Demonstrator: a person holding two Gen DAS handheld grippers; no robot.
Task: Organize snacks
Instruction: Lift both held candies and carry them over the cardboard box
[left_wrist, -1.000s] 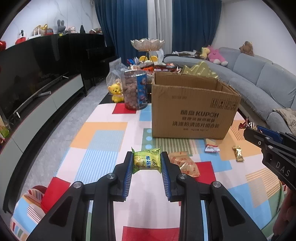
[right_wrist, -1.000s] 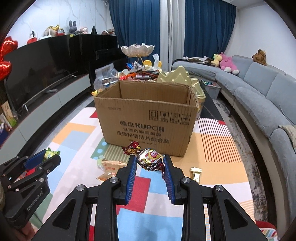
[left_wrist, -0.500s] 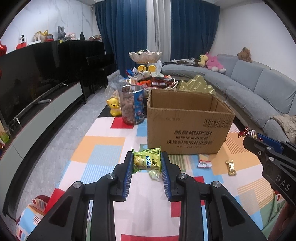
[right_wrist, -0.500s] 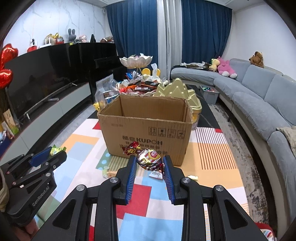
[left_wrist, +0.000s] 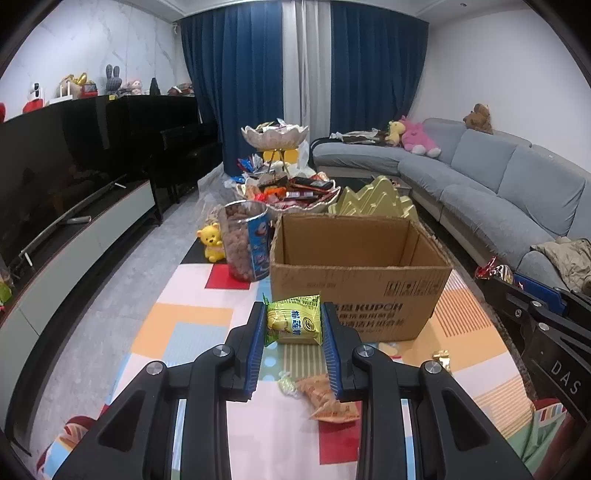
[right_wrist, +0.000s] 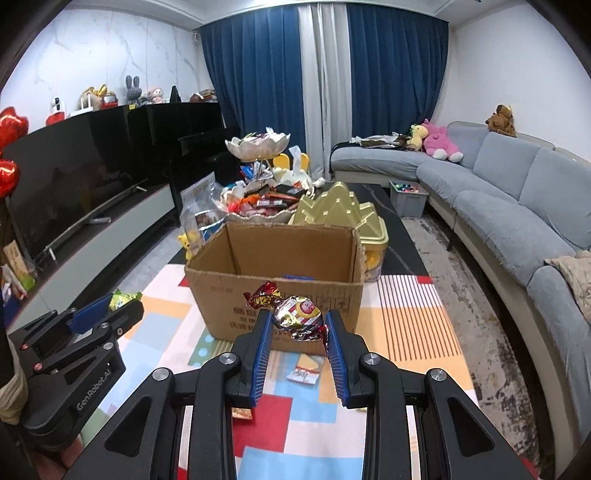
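Cardboard box (right_wrist: 280, 295), open-topped, holds something blue (right_wrist: 298, 276); clear jar (left_wrist: 243, 240) holds brown snacks.

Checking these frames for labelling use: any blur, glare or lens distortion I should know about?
Left wrist: sharp, strong fisheye bend with dark corners, sofa curved. Right wrist: equally sharp and bent, candy foil glints, TV shows faint reflections.

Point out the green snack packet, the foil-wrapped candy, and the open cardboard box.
Green snack packet (left_wrist: 293, 324): left wrist view, middle of its printed front.
Shiny foil-wrapped candy (right_wrist: 298, 318): right wrist view, its round body.
Open brown cardboard box (right_wrist: 221, 295): right wrist view, near wall's bare left part.
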